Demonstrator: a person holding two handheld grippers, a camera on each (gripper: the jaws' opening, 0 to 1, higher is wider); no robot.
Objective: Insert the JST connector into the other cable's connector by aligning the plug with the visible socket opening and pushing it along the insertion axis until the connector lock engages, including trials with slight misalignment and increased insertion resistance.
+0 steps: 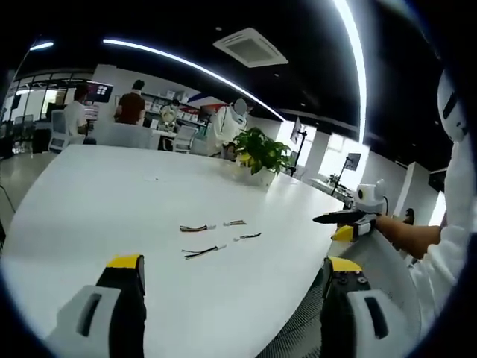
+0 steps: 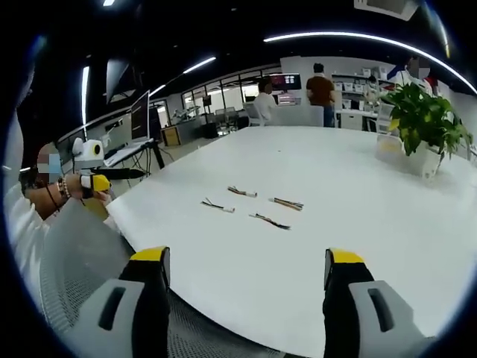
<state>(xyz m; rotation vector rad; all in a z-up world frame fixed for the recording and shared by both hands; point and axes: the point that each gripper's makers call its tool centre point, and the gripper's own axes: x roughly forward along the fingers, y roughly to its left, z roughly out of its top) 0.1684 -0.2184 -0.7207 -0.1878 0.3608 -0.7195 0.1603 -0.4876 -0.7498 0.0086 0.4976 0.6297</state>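
Fingers (image 1: 125, 291) spread wide, cables (image 1: 212, 240) unlabelled on table (image 1: 112, 201)

A broad, glossy white surface (image 1: 112, 209) with a rounded edge is stretching across an open-plan office. A leafy green plant in a white pot (image 1: 261, 156) is standing on its far side. Overhead, long curved strip lights (image 1: 194, 67) are glowing against a dark ceiling, beside a square white air-conditioning vent (image 1: 250, 46). At the back, two people (image 2: 320, 89) are standing or sitting near white desks, and a wall screen (image 2: 285, 80) is showing a bright picture. Tall windows (image 1: 335, 153) are letting in daylight, with monitors on stands (image 2: 140, 115) nearby.
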